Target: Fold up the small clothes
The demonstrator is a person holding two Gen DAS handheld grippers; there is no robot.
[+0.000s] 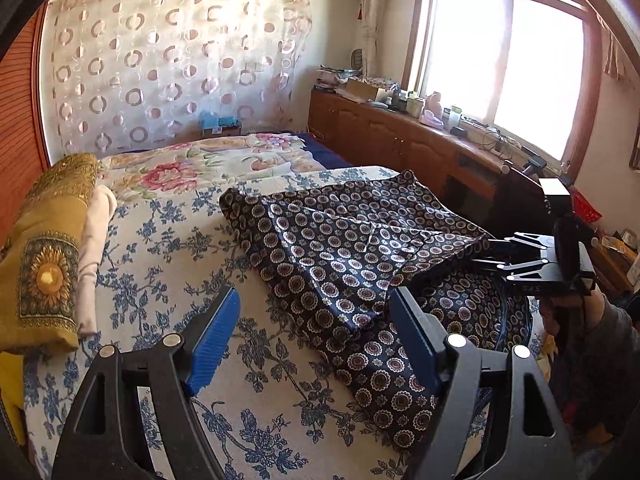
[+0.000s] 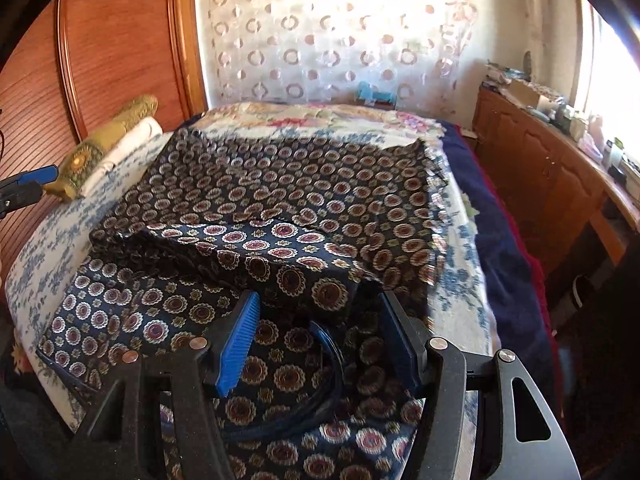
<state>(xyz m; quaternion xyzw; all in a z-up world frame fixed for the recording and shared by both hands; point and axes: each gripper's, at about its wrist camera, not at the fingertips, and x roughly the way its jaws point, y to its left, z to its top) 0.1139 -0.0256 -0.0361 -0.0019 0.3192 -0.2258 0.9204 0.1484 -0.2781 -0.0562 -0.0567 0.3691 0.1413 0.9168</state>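
Observation:
A dark navy garment with round medallion print (image 1: 352,256) lies partly folded on the bed; it fills the right wrist view (image 2: 280,192). My left gripper (image 1: 316,340) is open, hovering above the garment's near left edge, holding nothing. My right gripper (image 2: 316,340) is open, with a raised fold of the cloth between its blue pads and not pinched. The right gripper also shows at the right of the left wrist view (image 1: 496,252), at the garment's right corner. The left gripper's blue tip shows at the far left of the right wrist view (image 2: 32,178).
The bed has a blue floral sheet (image 1: 168,264). A yellow sunflower cushion (image 1: 44,256) and a pale folded cloth (image 1: 94,248) lie at its left. A wooden cabinet (image 1: 400,136) with clutter runs under the window. A wooden headboard (image 2: 100,48) stands behind.

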